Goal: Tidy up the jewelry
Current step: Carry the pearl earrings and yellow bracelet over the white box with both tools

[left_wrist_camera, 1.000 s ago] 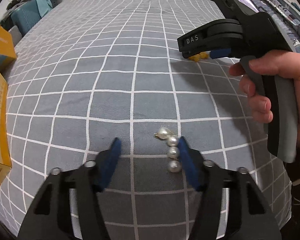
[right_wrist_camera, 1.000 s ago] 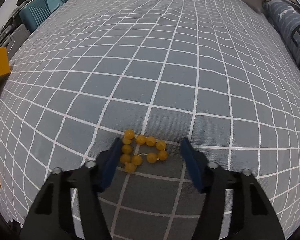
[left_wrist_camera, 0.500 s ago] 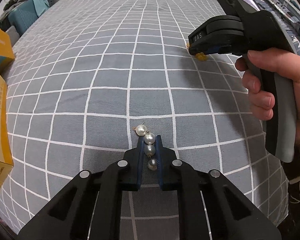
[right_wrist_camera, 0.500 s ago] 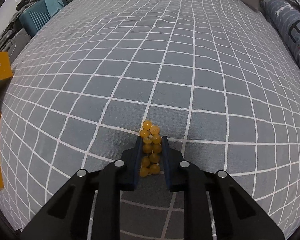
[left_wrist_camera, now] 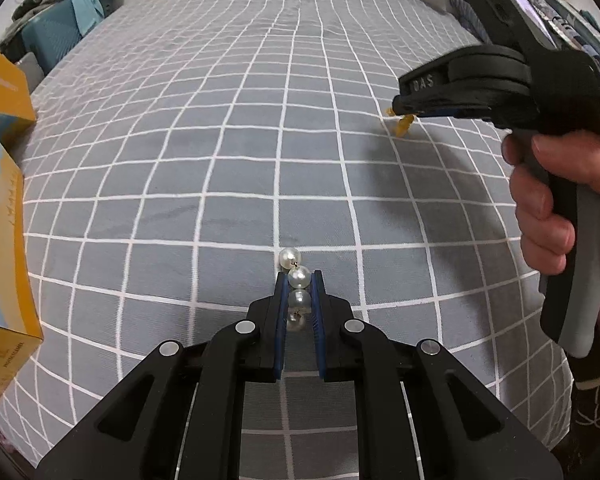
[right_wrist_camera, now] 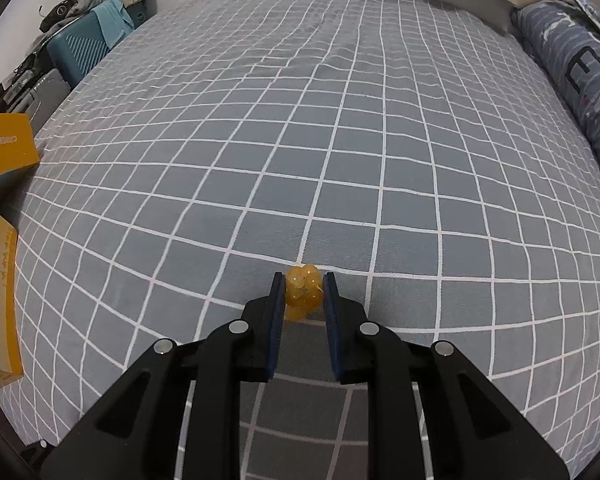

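A short strand of white pearls [left_wrist_camera: 299, 278] sits between my left gripper's [left_wrist_camera: 299, 280] blue pads, which are shut on it; one pearl sticks out past the tips. A bunch of yellow beads [right_wrist_camera: 303, 290] is clamped between my right gripper's [right_wrist_camera: 303, 280] pads, lifted just above the grey checked bedspread [right_wrist_camera: 340, 140]. In the left wrist view the right gripper [left_wrist_camera: 404, 110] is at the upper right, held by a hand, with the yellow beads [left_wrist_camera: 404, 124] hanging from its tips.
A yellow and blue box [left_wrist_camera: 0, 240] stands at the left edge of the bed, with another yellow box [right_wrist_camera: 4, 144] behind it. A blue patterned pillow [right_wrist_camera: 572, 72] lies at the right. A teal case [right_wrist_camera: 84, 44] stands beyond the far left corner.
Both grippers closed from open, the left on the pearl strand and the right on the yellow beads. Both have since lifted slightly, and the beads are bunched tighter.
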`<act>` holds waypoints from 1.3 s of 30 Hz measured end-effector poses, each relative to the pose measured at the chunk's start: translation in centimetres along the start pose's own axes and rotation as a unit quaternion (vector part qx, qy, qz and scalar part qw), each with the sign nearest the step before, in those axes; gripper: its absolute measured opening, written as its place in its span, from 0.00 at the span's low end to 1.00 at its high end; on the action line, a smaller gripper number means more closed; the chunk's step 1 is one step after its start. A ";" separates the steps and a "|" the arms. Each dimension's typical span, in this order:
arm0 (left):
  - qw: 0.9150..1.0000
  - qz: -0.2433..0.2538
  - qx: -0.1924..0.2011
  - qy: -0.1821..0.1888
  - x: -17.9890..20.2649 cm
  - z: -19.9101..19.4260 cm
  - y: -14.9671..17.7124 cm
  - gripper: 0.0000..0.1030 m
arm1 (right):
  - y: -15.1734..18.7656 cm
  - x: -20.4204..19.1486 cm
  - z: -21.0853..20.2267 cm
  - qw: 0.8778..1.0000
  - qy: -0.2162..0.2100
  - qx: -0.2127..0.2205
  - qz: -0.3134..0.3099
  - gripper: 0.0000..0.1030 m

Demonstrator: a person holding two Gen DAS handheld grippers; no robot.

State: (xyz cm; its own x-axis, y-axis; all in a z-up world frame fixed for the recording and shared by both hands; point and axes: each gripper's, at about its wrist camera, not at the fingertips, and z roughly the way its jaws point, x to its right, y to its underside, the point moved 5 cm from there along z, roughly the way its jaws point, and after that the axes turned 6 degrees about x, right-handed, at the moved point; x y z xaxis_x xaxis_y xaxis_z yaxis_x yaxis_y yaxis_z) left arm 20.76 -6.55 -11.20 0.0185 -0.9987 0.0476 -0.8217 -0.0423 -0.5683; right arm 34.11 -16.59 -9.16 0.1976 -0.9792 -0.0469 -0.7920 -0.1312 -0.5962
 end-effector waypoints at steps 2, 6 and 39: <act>1.000 -0.002 0.003 -0.003 0.0 -0.6 0.0 0.10 | 0.0 -0.1 -0.5 1.000 0.000 0.002 0.001 0.18; 1.000 -0.004 0.009 -0.011 -1.0 -0.9 -0.7 0.10 | 0.2 -0.2 -1.5 1.000 0.002 0.002 0.004 0.18; 0.984 -0.103 0.093 -0.110 -16.7 -12.2 -6.8 0.10 | -0.5 -12.2 -11.7 0.993 -0.038 0.095 -0.054 0.18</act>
State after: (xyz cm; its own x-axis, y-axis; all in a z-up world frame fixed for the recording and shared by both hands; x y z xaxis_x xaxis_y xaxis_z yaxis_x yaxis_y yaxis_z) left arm 19.11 10.72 1.91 0.3135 -0.9495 0.0099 -0.6700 -0.2286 -0.7063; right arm 25.32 -6.40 1.06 0.3242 -0.9455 -0.0299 -0.6419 -0.1967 -0.7411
